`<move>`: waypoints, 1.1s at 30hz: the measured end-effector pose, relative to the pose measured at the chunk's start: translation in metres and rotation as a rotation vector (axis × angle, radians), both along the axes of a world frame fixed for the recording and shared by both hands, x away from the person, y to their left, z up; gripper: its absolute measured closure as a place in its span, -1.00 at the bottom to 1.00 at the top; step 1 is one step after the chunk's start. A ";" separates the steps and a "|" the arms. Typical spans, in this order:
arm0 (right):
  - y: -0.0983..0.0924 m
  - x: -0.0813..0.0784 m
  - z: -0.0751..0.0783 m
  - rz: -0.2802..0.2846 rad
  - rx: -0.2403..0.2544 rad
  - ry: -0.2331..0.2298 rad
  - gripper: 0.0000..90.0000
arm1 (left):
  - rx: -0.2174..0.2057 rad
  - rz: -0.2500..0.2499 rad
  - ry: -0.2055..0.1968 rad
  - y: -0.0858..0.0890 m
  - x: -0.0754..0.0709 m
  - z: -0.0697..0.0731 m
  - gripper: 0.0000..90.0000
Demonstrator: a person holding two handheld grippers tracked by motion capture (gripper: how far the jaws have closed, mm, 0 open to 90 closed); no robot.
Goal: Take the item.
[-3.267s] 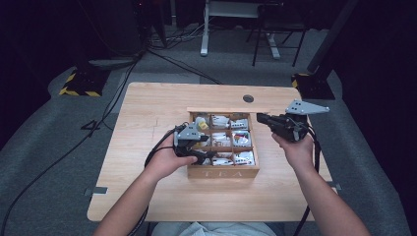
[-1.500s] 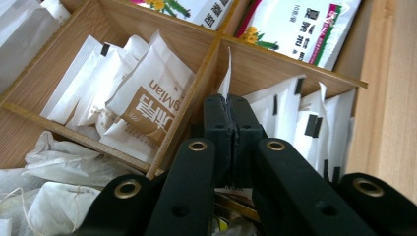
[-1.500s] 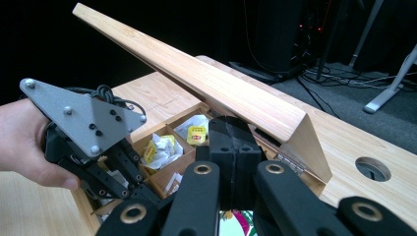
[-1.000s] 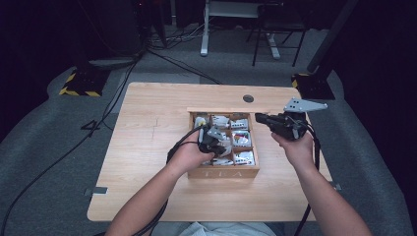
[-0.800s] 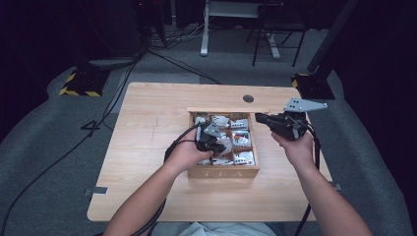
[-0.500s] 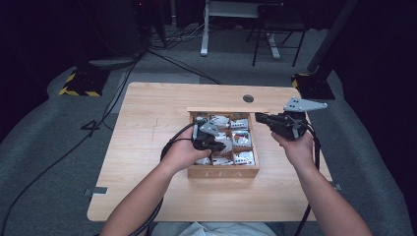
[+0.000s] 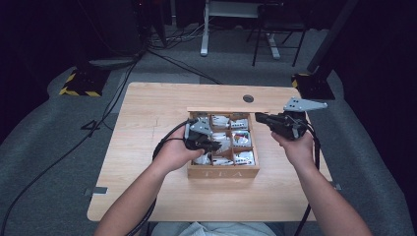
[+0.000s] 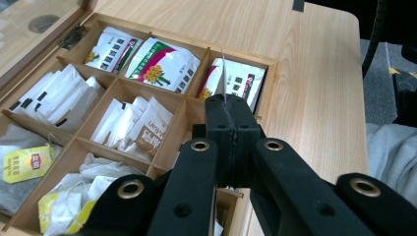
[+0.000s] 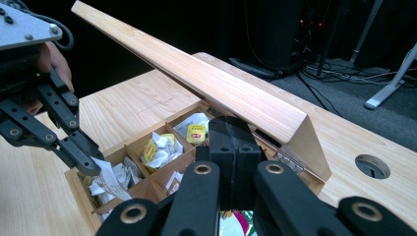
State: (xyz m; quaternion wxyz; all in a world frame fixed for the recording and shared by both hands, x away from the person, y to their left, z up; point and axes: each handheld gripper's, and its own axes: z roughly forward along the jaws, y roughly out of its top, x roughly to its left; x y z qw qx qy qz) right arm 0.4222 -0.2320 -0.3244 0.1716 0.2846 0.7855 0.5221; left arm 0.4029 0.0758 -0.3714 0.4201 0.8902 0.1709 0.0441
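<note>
**Nine-cell tea box open; left gripper pinching a sachet**

Nine compartments make up the wooden tea box (image 7: 222, 171), which sits at the centre of the table (image 7: 147, 128), front wall lettered "TEA" at 6 o'clock. Its lid (image 9: 196, 78) stands raised on hinges along the 12 o'clock edge. Cells hold tea bags: white paper sachets (image 8: 133, 123), green-and-red printed packets (image 8: 164, 64), a bag with a yellow tag (image 8: 27, 162).

Left gripper (image 7: 215, 146) hangs over the box's 9 o'clock side, jaws clenched on a thin white sachet (image 8: 223, 78). In the left gripper view the sachet's edge sticks up from between the pressed jaws. In the right gripper view the paper (image 9: 110, 179) hangs from the jaw tips just above the cells. Left hand (image 7: 172, 155) wraps the handle.

Right gripper (image 7: 257, 118) is held at the box's 3 o'clock side, near its 2 o'clock corner, jaws pressed together with nothing seen between them. Right hand (image 7: 297, 147) is behind it. A grey three-cornered plate (image 7: 304, 104) sits on top.

A round hole (image 7: 248, 98) marks the table at 12 o'clock, beyond the lid.
</note>
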 end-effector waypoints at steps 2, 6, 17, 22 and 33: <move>0.000 0.000 0.000 0.000 0.000 0.001 1.00 | -0.011 -0.001 -0.001 0.003 -0.001 0.001 1.00; 0.000 0.000 0.000 0.000 -0.001 0.001 1.00 | -0.026 0.005 -0.007 0.010 -0.002 0.005 1.00; 0.000 0.000 0.000 -0.001 -0.003 0.000 1.00 | -0.053 0.038 -0.019 0.037 -0.003 0.010 1.00; 0.000 0.000 0.000 0.000 -0.003 0.001 1.00 | -0.059 0.054 -0.024 0.049 -0.004 0.011 1.00; 0.000 -0.001 0.000 0.000 -0.006 0.000 1.00 | -0.058 0.065 -0.025 0.073 -0.006 0.010 0.99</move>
